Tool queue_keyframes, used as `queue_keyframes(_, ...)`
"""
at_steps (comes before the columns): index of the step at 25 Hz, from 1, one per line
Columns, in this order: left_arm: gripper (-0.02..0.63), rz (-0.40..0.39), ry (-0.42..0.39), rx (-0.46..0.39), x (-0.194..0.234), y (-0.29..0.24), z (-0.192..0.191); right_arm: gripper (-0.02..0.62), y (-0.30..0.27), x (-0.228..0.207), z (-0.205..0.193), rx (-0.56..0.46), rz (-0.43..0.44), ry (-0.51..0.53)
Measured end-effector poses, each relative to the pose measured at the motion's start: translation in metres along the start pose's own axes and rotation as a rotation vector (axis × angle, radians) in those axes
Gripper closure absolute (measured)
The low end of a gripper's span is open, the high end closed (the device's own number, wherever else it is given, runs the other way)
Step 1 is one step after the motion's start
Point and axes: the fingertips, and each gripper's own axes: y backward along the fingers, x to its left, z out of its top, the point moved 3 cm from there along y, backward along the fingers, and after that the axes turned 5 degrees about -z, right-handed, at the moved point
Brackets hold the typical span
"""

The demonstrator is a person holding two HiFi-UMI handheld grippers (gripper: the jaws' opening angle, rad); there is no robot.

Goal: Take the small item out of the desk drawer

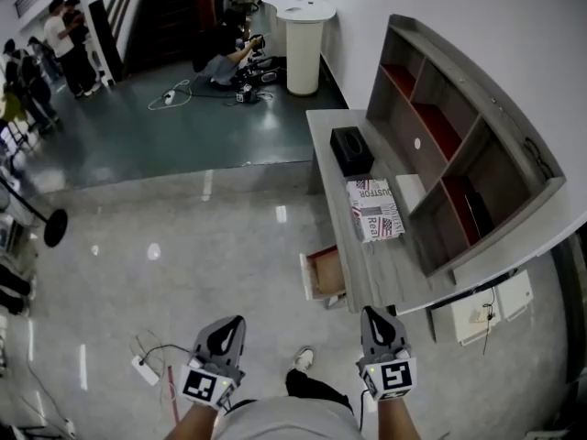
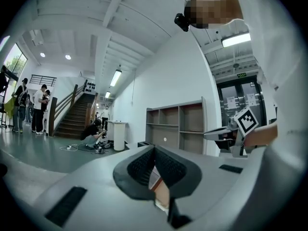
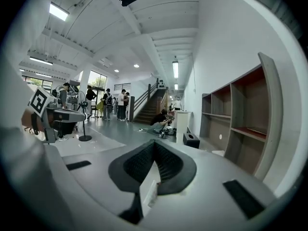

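1. Left gripper (image 1: 235,322): the jaws are pressing together at the tips, with nothing between them. Right gripper (image 1: 372,313): same, tips meeting and gripping nothing. Both are hanging close to the body, short of the desk (image 1: 376,269).
2. The drawer (image 1: 326,271) is standing part-way out under the desk's near end, just ahead of the right gripper. The small item is presumably lying inside. Only brown drawer floor is showing, and I cannot make the item out.
3. Handling (judgement): I am expecting something light, suiting a tip pinch across its narrowest sides. The jaws are needing to open first. The drawer walls are likely crowding any side approach, so coming from above seems best.
4. Writing: the printed sheet (image 1: 374,209) on the desk is showing large letters, not legible. The black box (image 1: 351,149) is showing no label. The marker cubes (image 1: 392,377) are carrying square patterns only.
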Motion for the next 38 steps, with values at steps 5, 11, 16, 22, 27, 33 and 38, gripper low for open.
queue_keyframes(5,0.588,0.029,-0.022,-0.01,0.012,-0.049,0.009,0.572,-0.046,-0.03,-0.011,0.006,0.038,-0.023)
queue_keyframes(11,0.588,0.068,-0.036,-0.001,0.031,-0.067,0.012,0.572,-0.078,-0.04,0.0,-0.018,0.055,-0.017)
queue_keyframes(16,0.588,0.018,-0.043,-0.009,0.041,-0.089,0.012,0.572,-0.095,-0.035,0.01,-0.013,0.053,-0.008)
queue_keyframes(22,0.588,-0.096,-0.066,-0.006,0.069,-0.121,0.013,0.572,-0.107,-0.033,0.027,0.011,-0.046,-0.038)
queue_keyframes(27,0.588,-0.187,-0.13,0.053,0.085,-0.152,-0.004,0.572,-0.115,-0.025,0.019,0.078,-0.08,-0.03)
queue_keyframes(33,0.586,-0.365,-0.187,0.171,0.082,-0.198,-0.068,0.572,-0.128,-0.008,-0.018,0.146,-0.091,-0.052)
queue_keyframes(38,0.54,-0.506,-0.3,0.26,0.075,-0.238,-0.127,0.572,-0.132,-0.001,-0.053,0.233,-0.117,-0.088)
